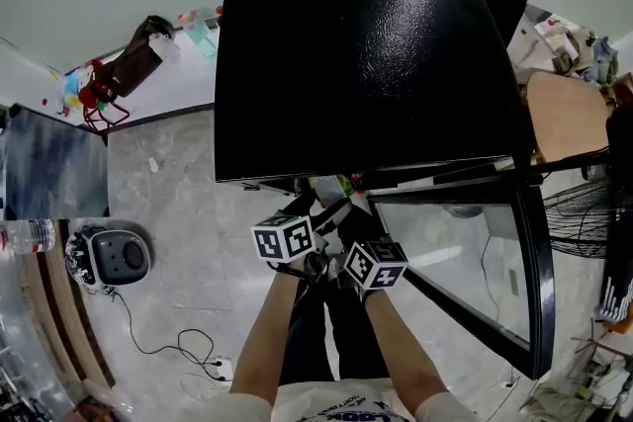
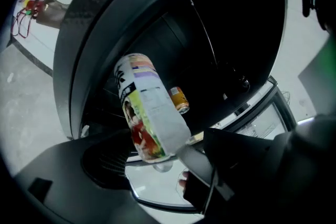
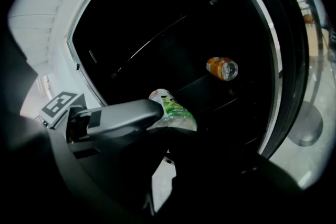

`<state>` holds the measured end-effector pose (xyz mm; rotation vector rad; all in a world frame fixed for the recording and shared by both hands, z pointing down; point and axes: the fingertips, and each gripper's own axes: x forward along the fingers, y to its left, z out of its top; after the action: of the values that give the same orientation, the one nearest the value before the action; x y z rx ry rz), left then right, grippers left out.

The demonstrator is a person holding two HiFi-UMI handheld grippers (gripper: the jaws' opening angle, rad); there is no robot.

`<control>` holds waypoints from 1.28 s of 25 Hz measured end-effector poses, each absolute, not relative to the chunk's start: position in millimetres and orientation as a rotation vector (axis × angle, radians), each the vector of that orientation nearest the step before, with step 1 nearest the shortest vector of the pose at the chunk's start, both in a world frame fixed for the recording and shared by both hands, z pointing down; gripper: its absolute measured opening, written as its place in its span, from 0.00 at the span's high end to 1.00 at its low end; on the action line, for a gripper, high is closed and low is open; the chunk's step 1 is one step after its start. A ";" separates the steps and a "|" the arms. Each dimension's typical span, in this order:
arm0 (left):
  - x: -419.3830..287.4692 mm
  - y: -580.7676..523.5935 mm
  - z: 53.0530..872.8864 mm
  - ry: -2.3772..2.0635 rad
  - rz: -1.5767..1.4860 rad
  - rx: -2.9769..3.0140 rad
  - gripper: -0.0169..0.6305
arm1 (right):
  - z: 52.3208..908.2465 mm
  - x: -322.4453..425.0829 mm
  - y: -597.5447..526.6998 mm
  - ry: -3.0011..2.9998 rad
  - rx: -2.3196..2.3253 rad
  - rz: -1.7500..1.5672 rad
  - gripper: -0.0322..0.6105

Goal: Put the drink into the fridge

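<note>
2 grippers side by side at the mouth of the black fridge, just below centre in the head view, marker cubes uppermost. Left gripper clamped on the drink near its clear base, grey pad pressed against that base at 5 o'clock of the bottle. Drink tilted, upper end leaning toward 11 o'clock, label white, green and red, held in the air before the dark opening at the fridge's front edge. Right gripper just beside the left one, at its 3 o'clock, jaws narrowly apart, a pale strip of floor showing through the gap and nothing gripped between them. Inside the fridge, an orange bottle lying on its side on a dark shelf, at 2 o'clock of the drink in the right gripper view and well apart from it. Glass door swung open toward 4 o'clock of the fridge in the head view. On the grey floor at 9 o'clock, a round grey device with a black cable trailing toward 6 o'clock.
</note>
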<state>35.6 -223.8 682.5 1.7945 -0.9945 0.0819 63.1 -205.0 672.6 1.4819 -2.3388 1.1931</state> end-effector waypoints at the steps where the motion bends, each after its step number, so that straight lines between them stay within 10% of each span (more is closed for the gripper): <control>1: 33.9 -222.6 682.0 -1.005 0.073 1.795 0.29 | 670.8 61.5 -206.6 -2.350 1.472 1.175 0.95; 19: -25.0 -179.0 632.3 -1.313 0.225 2.096 0.30 | 670.3 37.6 -232.2 -2.415 1.333 0.821 0.95; 26: -32.4 -161.5 609.1 -1.452 0.351 2.236 0.78 | 669.2 27.9 -241.2 -2.444 1.326 0.695 0.95; 32: -50.9 -155.9 611.2 -1.546 0.358 2.160 0.96 | 671.6 26.2 -249.8 -2.436 1.337 0.667 0.95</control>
<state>-50.9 -155.9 611.2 2.1598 -1.5458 0.3583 26.2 -249.8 671.6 1.3366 -2.4355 0.6667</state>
